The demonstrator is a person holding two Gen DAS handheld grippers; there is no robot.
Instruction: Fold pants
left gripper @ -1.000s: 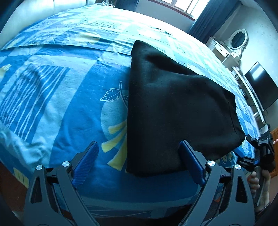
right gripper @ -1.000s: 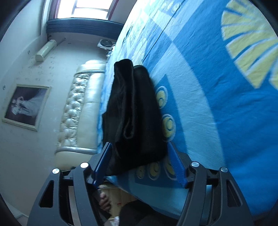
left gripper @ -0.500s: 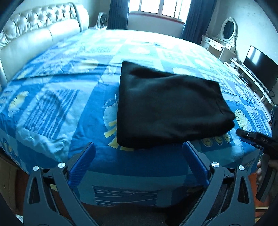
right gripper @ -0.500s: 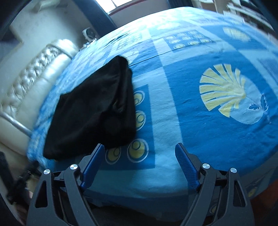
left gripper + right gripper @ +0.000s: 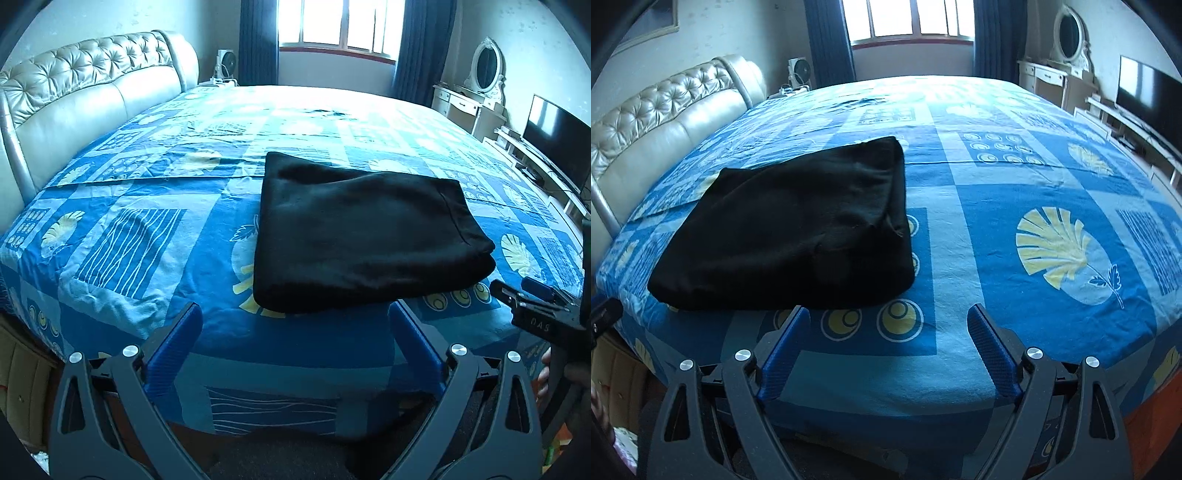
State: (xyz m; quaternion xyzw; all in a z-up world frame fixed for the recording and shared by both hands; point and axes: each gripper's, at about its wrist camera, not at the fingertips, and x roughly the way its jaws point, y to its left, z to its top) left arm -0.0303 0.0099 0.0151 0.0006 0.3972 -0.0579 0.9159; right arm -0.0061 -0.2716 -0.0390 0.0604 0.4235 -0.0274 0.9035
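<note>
pants (image 5: pixel 362 232) folded on bed (image 5: pixel 155 221); headboard (image 5: pixel 92 85), tv (image 5: pixel 554 136) around.

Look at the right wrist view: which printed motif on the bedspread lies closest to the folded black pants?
The column of yellow ring circles along the black pants' right edge, partly hidden under them. The big yellow fan-shaped leaf lies well apart, further right.

Left gripper (image 5: pixel 295 317) jaws wide apart, empty; right gripper (image 5: pixel 888 321) jaws spread, seemingly just widened, nothing between.

Tufted headboard (image 5: pixel 92 85), television (image 5: pixel 557 142), perhaps fan (image 5: pixel 799 74)
</note>
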